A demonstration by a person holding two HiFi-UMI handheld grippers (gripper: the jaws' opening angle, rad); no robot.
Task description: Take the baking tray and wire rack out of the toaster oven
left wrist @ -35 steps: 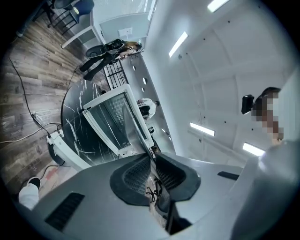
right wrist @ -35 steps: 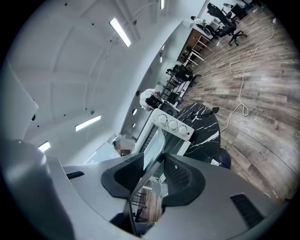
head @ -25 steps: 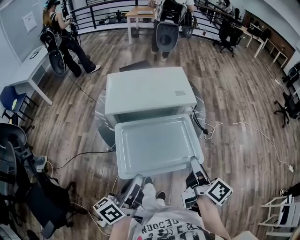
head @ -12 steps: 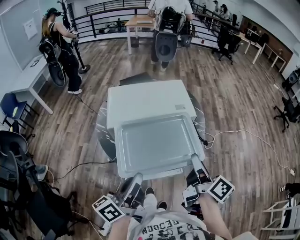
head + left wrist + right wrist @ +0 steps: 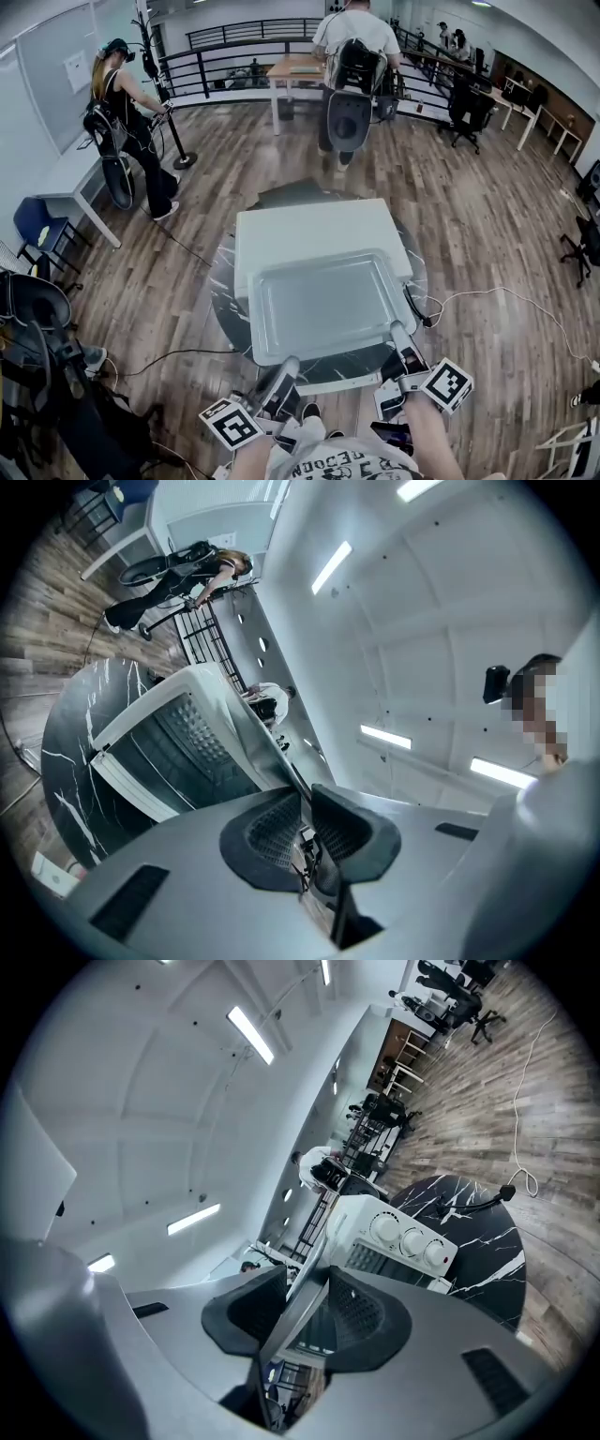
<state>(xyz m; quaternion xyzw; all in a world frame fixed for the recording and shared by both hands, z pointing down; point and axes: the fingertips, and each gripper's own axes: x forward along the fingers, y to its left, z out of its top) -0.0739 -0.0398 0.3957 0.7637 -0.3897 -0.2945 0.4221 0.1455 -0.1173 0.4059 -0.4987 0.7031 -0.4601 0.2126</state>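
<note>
the left gripper [image 5: 287, 366] and right gripper [image 5: 397, 330] are pale grey with dark ribbed pads [image 5: 272, 832]. each bears a white, black-marked cube: left cube [image 5: 230, 424] at seven o'clock, right cube [image 5: 447, 384] at five. the shirt [image 5: 333, 461] is white with black lettering.

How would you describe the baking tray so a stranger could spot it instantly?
Find the round black marble table bearing a white toaster oven. The baking tray is the shallow grey metal rectangle over the oven's front, pinched at its near edge by the left claw and right claw.
</note>
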